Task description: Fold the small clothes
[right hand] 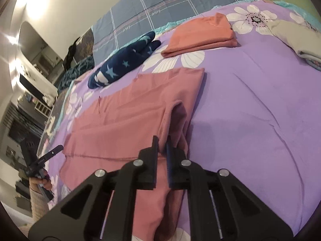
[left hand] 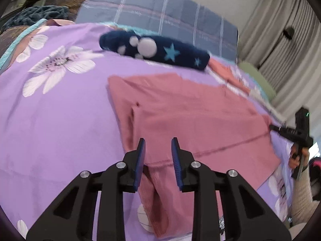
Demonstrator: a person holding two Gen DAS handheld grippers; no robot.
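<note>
A pink garment lies spread on the purple flowered bedspread. My left gripper is open, its blue pads either side of the garment's near hem, just above the cloth. In the right wrist view the same pink garment lies flat, with its right edge lifted into a fold. My right gripper is shut on that raised edge. The right gripper also shows in the left wrist view, pinching the garment's far corner. The left gripper shows in the right wrist view at the garment's left edge.
A navy star-patterned garment lies rolled behind the pink one. A folded orange garment and a folded beige one lie further back. A blue plaid quilt lies along the wall. Curtains hang at the right.
</note>
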